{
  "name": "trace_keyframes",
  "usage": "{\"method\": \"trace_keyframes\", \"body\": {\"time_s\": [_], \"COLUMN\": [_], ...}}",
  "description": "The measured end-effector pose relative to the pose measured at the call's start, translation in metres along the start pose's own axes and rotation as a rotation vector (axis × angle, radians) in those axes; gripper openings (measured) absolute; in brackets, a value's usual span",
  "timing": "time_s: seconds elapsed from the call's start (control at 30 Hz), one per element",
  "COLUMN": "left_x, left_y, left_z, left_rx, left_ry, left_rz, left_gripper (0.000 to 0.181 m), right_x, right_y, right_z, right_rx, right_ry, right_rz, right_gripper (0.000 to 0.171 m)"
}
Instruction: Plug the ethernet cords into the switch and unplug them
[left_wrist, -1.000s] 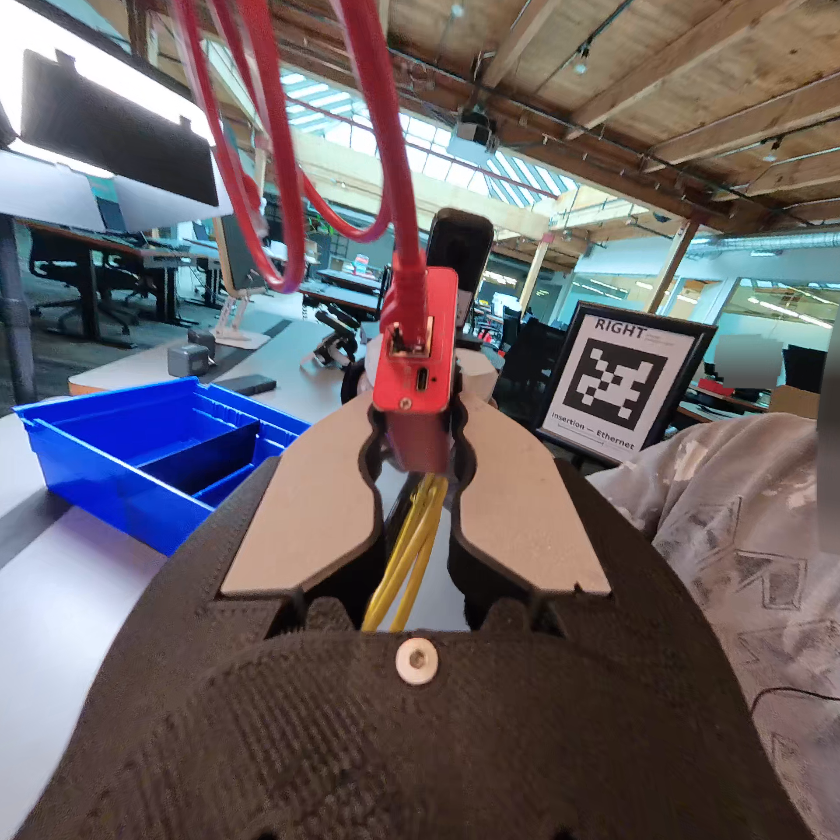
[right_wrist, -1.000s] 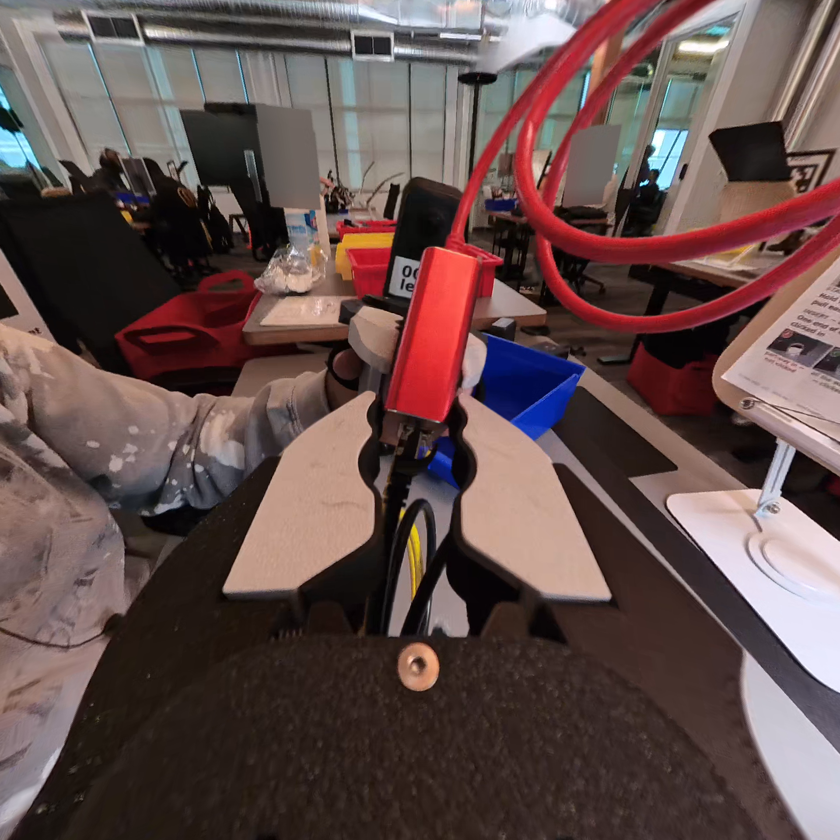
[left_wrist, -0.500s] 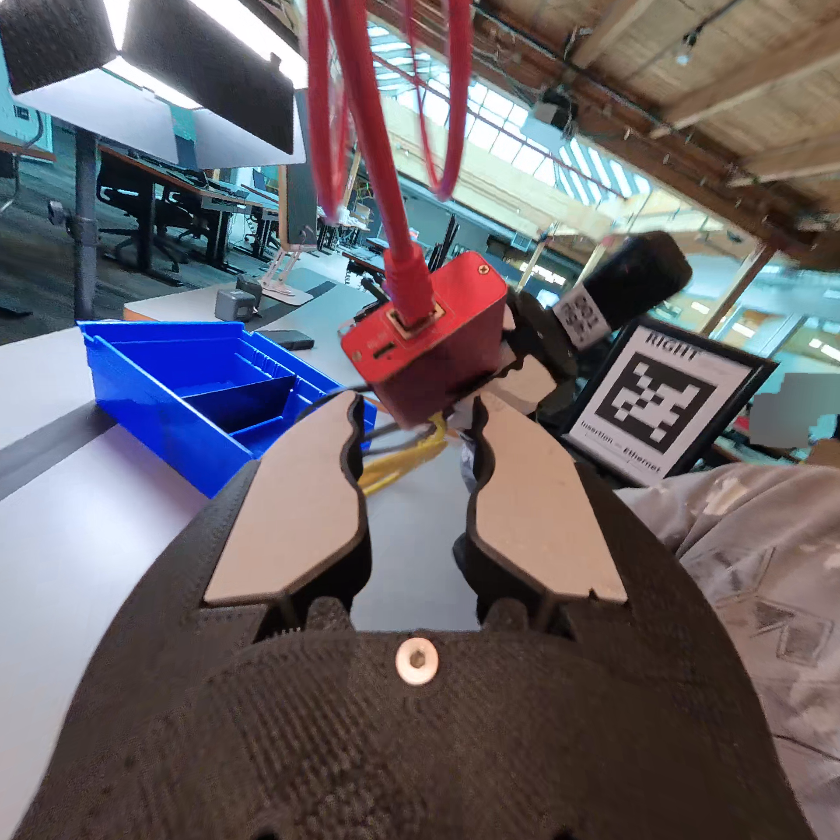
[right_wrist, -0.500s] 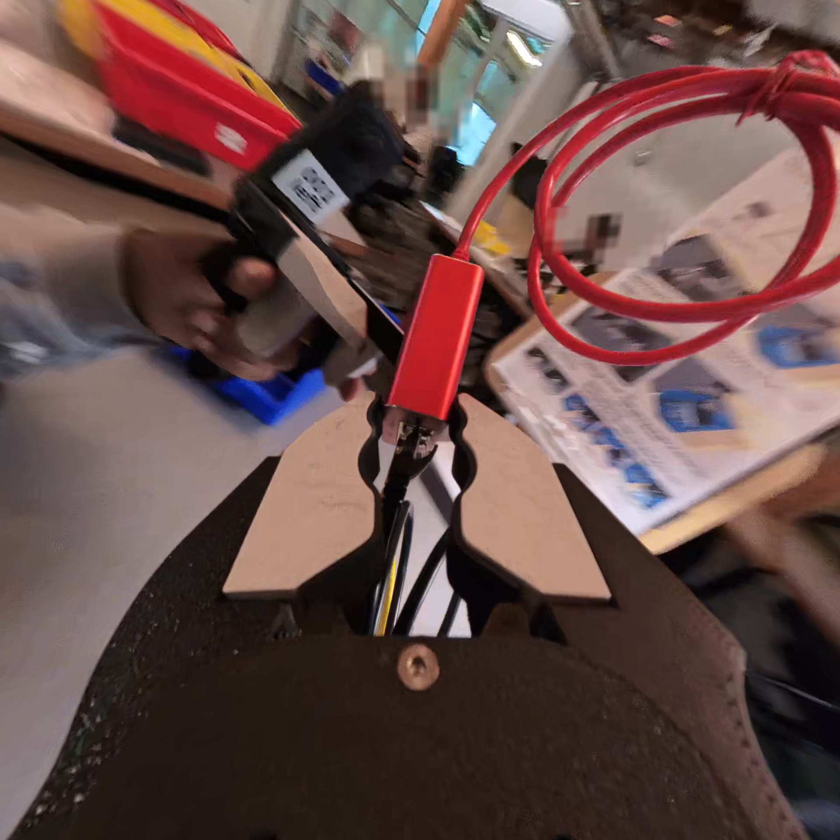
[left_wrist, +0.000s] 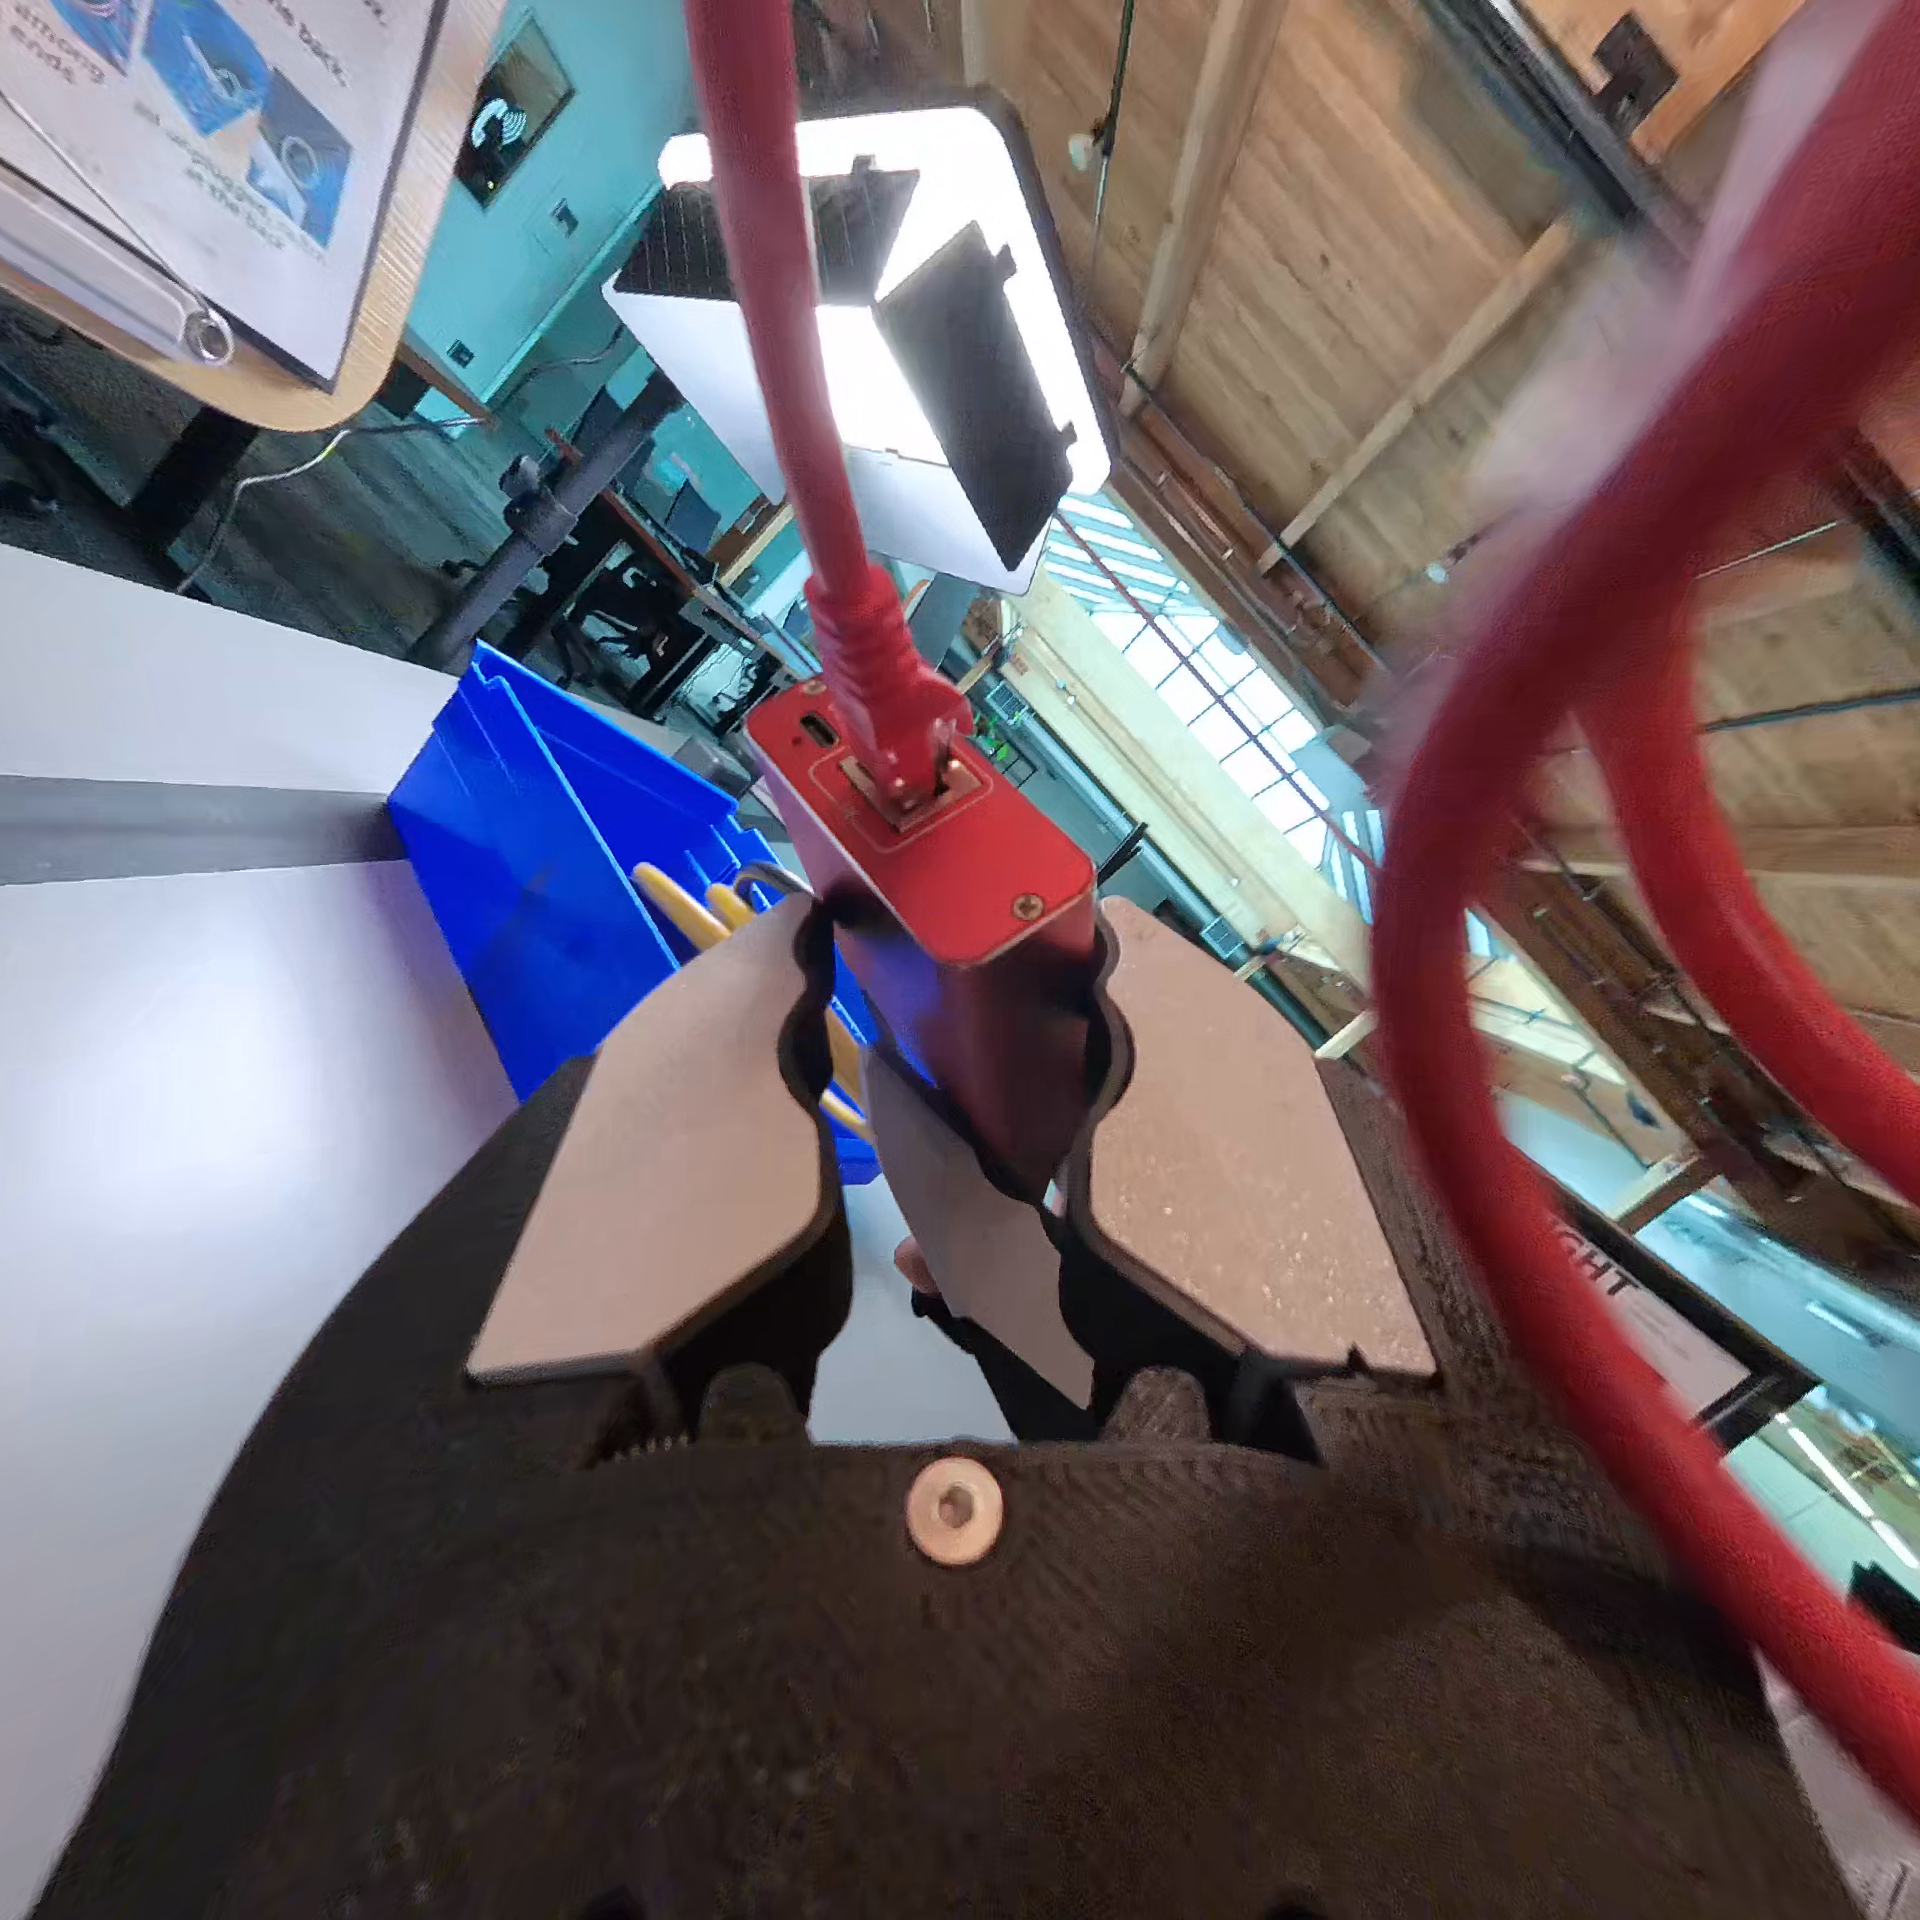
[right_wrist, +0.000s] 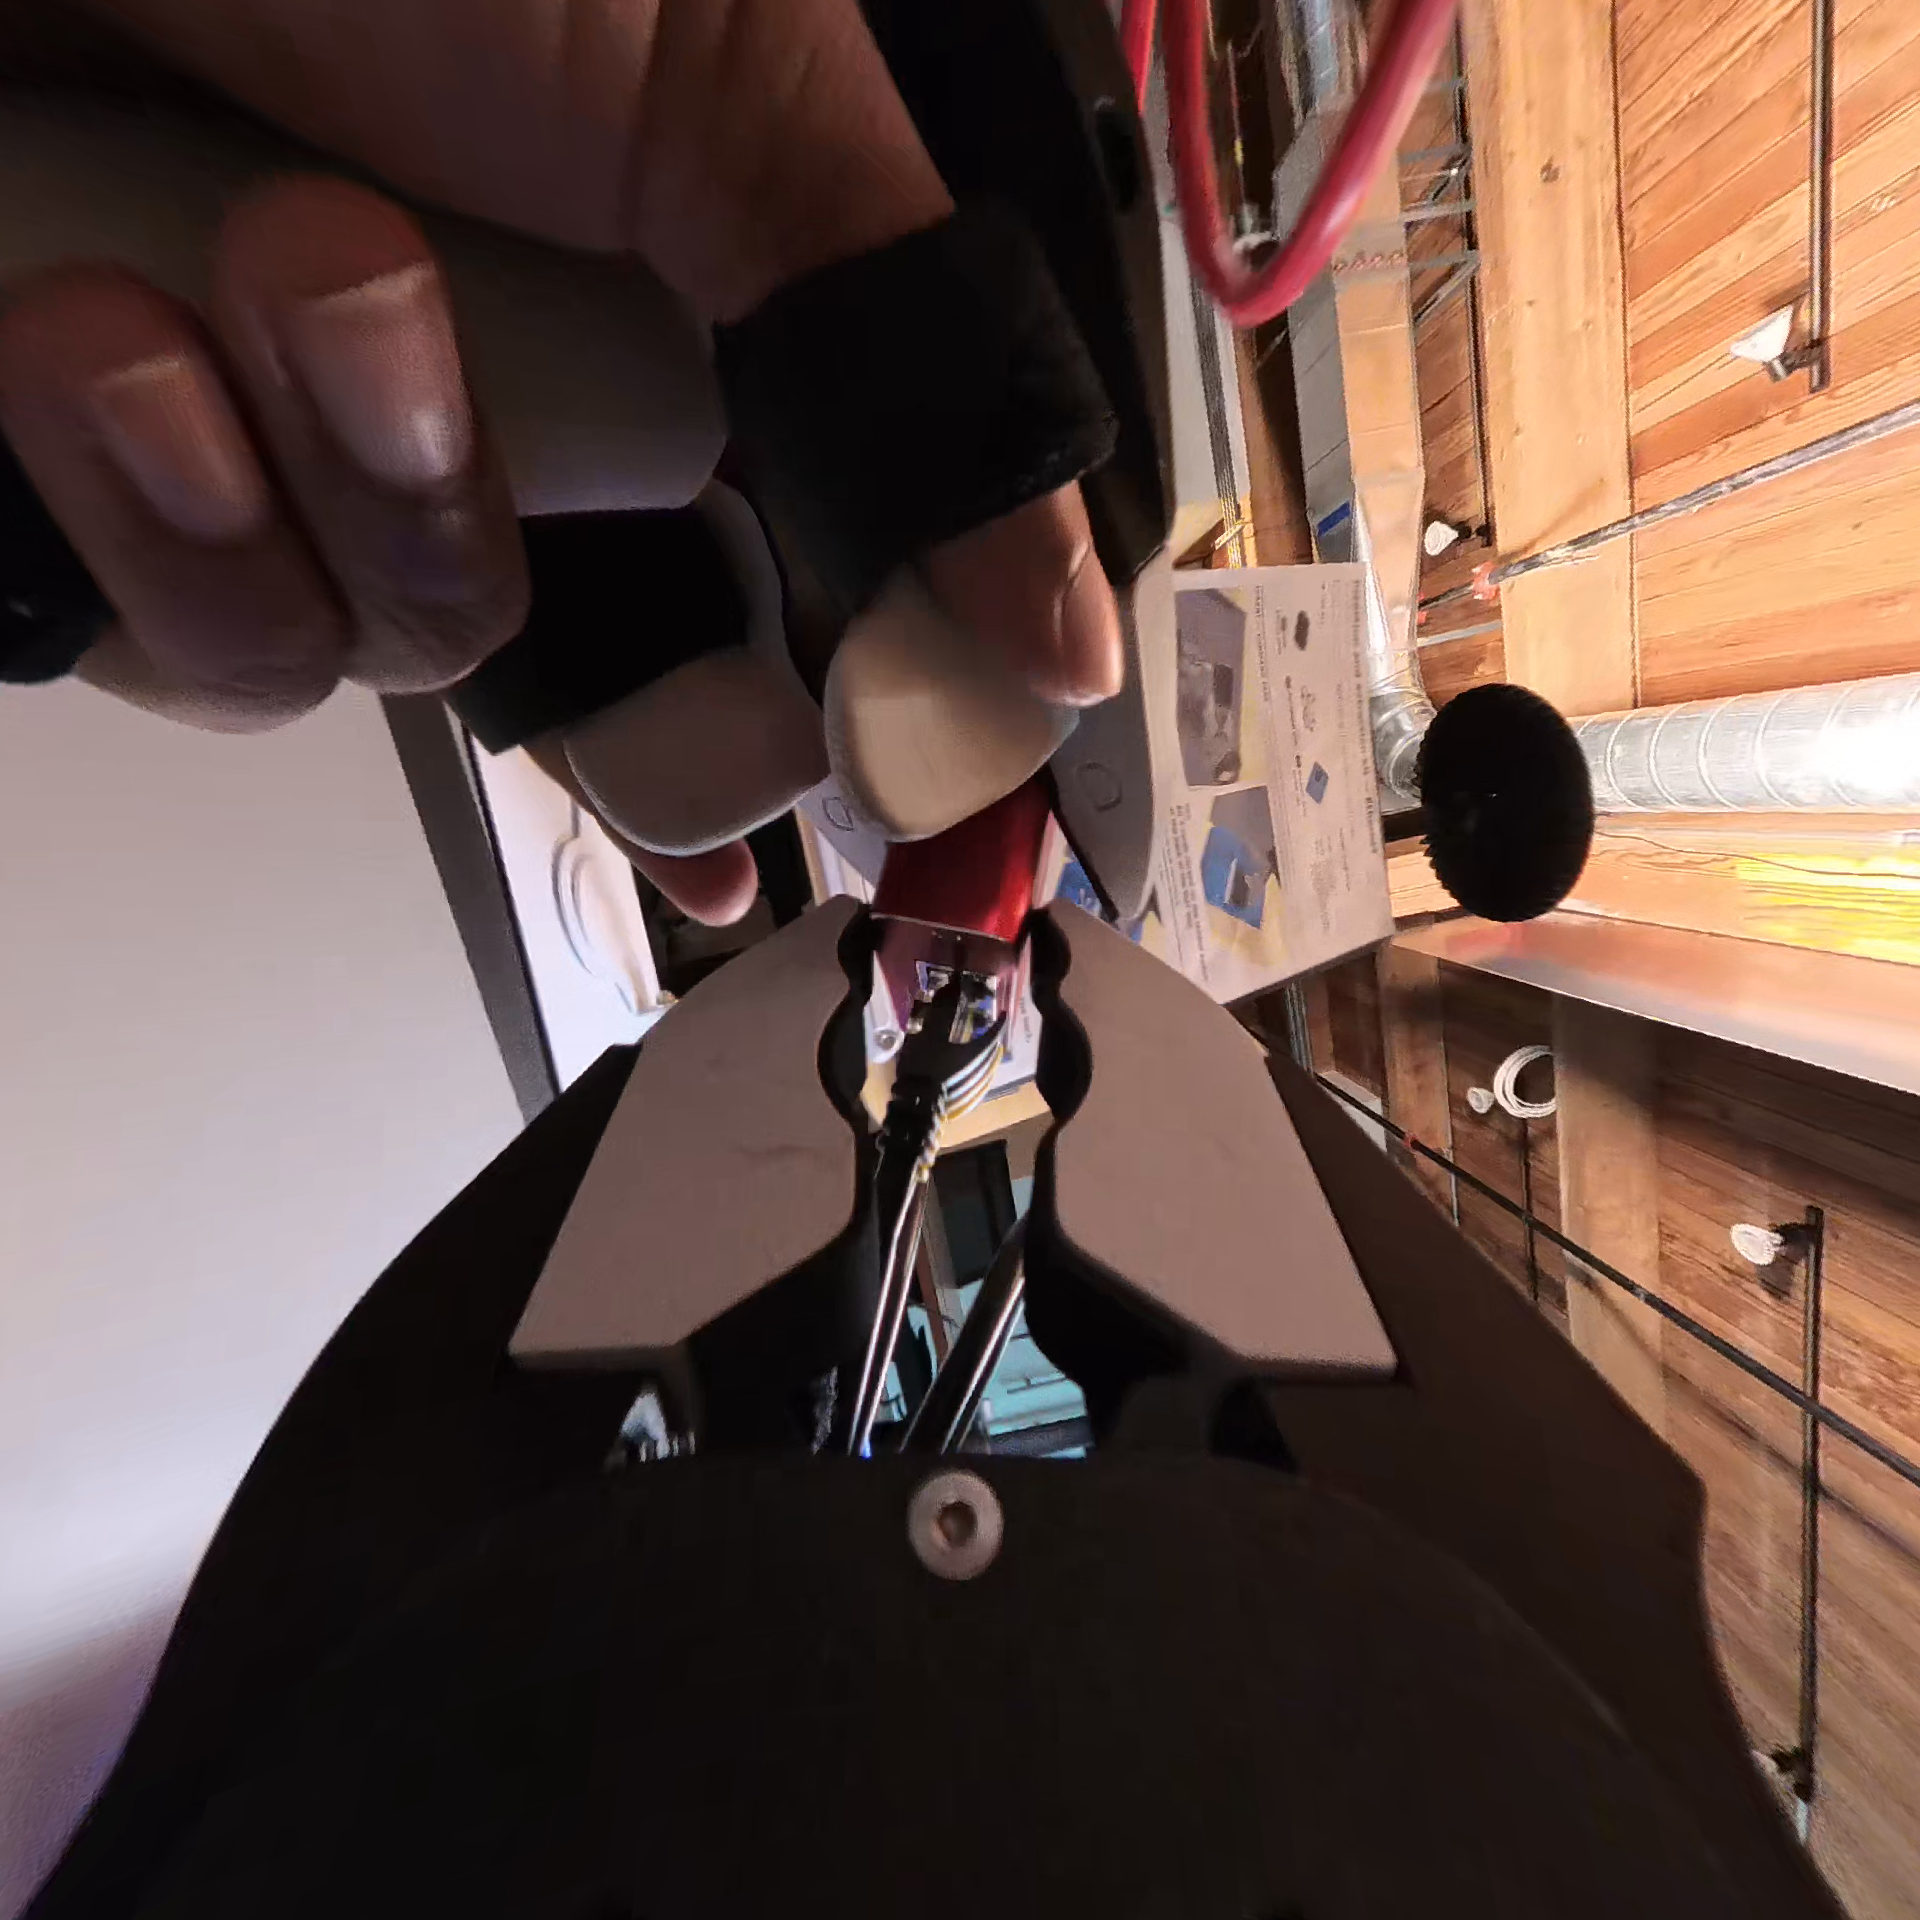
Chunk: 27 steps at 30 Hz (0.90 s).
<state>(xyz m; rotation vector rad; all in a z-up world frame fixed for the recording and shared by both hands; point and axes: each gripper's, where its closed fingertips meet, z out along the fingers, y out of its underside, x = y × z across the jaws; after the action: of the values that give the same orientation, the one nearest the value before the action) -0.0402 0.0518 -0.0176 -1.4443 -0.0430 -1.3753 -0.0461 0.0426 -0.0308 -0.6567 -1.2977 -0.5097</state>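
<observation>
Since 0.5 s ago you have rolled both views and closed your left hand-held gripper (left_wrist: 951, 997) back onto the switch (left_wrist: 935, 862); the right hand-held gripper (right_wrist: 951, 997) clamps its other end. The red cord (left_wrist: 862, 665) sits plugged in: unplug next by pressing its latch.

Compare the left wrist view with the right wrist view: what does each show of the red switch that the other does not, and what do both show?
Only the left wrist view: the red cord plugged into the switch's top end, and the blue bin.

Only the right wrist view: a black plug in the bottom end, and a hand.

Both: the red switch between hand-held gripper fingers.
</observation>
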Motion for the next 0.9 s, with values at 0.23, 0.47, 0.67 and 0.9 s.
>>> {"method": "trace_keyframes", "body": {"time_s": [0.23,0.47,0.67,0.9], "left_x": [0.006,0.028,0.070,0.067], "left_y": [-0.016,-0.029,0.001,0.009], "left_z": [-0.009,-0.026,-0.021,-0.007], "left_rx": [0.039,-0.033,-0.181,-0.214], "left_ry": [0.132,0.226,0.395,0.283], "left_rz": [0.045,0.237,0.378,0.370], "left_gripper": [0.040,0.027,0.027,0.031], "right_x": [0.003,0.056,0.038,0.037], "right_y": [-0.035,-0.036,-0.027,-0.028], "right_z": [-0.015,-0.035,-0.039,-0.040], "right_rx": [0.164,0.331,0.399,0.487], "right_ry": [-0.105,-0.407,-0.768,-0.871], "right_rz": [0.250,1.008,1.325,1.481], "right_gripper": [0.032,0.040,0.046,0.026]}}
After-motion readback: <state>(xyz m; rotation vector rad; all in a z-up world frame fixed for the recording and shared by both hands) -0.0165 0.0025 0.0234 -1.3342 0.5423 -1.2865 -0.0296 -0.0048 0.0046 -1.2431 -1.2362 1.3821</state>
